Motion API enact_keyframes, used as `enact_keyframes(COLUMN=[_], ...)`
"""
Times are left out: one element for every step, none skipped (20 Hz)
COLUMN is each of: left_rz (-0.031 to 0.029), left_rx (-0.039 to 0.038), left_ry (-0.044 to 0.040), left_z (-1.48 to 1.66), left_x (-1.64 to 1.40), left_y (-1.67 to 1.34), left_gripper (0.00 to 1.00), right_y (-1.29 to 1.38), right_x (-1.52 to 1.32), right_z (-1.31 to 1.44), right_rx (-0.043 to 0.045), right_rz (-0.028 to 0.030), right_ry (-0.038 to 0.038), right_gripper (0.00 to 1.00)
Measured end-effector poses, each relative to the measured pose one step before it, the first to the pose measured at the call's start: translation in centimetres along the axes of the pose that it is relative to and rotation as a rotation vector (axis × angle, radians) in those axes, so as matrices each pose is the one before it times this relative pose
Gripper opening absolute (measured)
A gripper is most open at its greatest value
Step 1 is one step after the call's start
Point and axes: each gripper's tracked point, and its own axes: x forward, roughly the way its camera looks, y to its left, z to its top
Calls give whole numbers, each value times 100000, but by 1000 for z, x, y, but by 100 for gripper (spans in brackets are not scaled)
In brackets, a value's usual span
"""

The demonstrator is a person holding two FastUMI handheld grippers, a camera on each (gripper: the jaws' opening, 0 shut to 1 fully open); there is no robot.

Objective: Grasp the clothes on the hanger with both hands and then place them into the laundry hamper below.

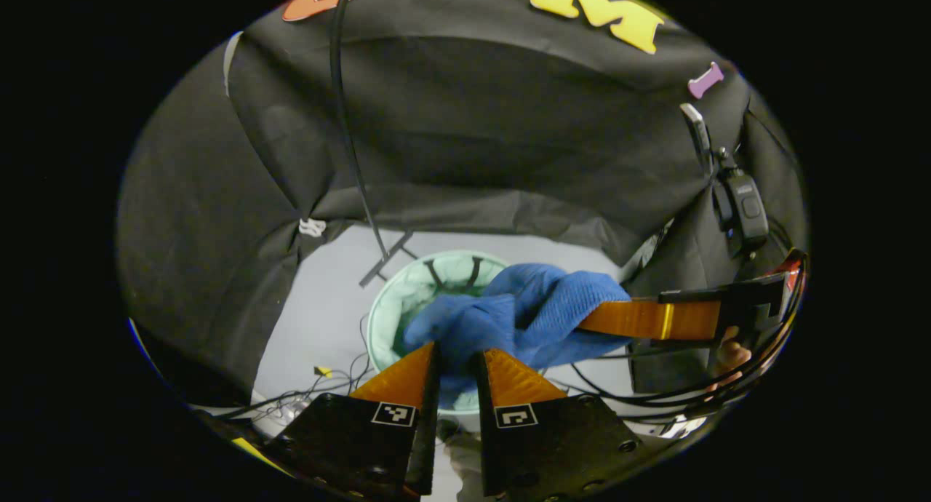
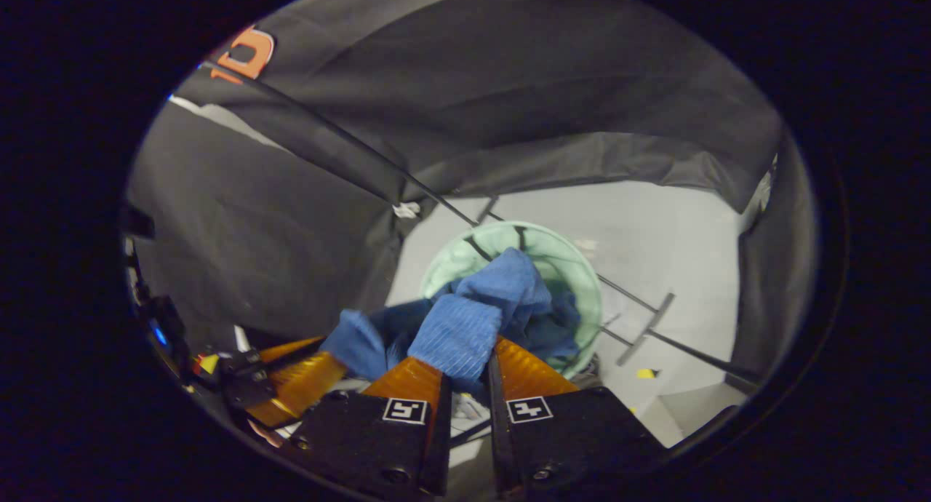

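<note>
The clothes, one blue knit garment [image 1: 524, 309], hang bunched between both grippers, above the round mint-green laundry hamper [image 1: 396, 298] on the floor below. In the left gripper view my left gripper [image 1: 458, 351] is shut on the garment's near fold, and my right gripper [image 1: 604, 320] comes in from the right, clamped on its other end. In the right gripper view my right gripper [image 2: 469, 360] pinches a fold of the blue garment [image 2: 502, 284], which droops toward the hamper [image 2: 582, 269]. My left gripper [image 2: 327, 353] holds the garment at lower left.
The hanger stand's thin black pole [image 1: 349, 138] and floor foot [image 1: 385, 258] rise just behind the hamper; the pole [image 2: 429, 193] crosses the right gripper view diagonally. Cables and a yellow tag [image 1: 322, 371] lie on the grey floor [image 1: 320, 313]. A black device [image 1: 745, 207] hangs on the cloth wall.
</note>
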Motion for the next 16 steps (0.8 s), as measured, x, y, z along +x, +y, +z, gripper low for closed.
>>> enact_keyframes(left_rz=[150, 154, -466, -759, -104, -1, 63, -297, -128, -164, -375, -181, 111, 180, -209, -159], left_rx=[-25, -639, -714, -428, -34, 408, 601, 474, 607, 603, 831, 1289, 1836, 1896, 2117, 2038], left_ry=[187, -777, -641, -758, -963, -930, -1588, -1894, -2238, -1604, -2021, -2128, -2975, -2983, -3364, -3371], left_z=[-70, 202, 63, 274, 6, 111, 144, 320, 191, 234, 129, 459, 699, 734, 590, 820], left_x=[-98, -279, -53, -307, -263, -554, -546, -664, -413, -968, -880, -1174, -1598, -1271, -1090, -1171], left_y=[-40, -71, -124, -148, 204, 149, 84, -59, 47, 91, -82, -108, -10, 100, 13, -192], left_gripper=[25, 30, 46, 61, 77, 74, 89, 84, 91, 94, 100, 97, 100, 100, 100, 100], right_y=[-135, -108, 175, 70, -324, 152, -167, -285, 82, 21, 120, 123, 56, -128, 80, 19], right_x=[-309, -391, -78, -393, -920, -793, -1295, -1207, -1651, -1500, -1491, -1406, -1509, -1730, -2076, -2228], right_z=[-157, 170, -60, -25, -124, 162, -18, 83, 104, 316, 381, 599, 520, 619, 661, 641], right_rx=[-1647, -1258, -1574, -1829, -1489, -769, 311, 600, 570, 568, 485, 198, -151, 69, 269, 650], right_rz=[-1819, -1731, -993, -1121, -802, -769, -1217, -1128, -1034, -1342, -1481, -1079, -977, -678, -510, -431], right_ry=[-30, -1029, -1685, -1550, -2084, -2668, -2843, -3222, -3581, -4195, -4896, -5512, -5620, -6054, -5821, -5450], right_gripper=[28, 28, 32, 49, 65, 65, 70, 78, 83, 83, 83, 83, 83, 83, 83, 83])
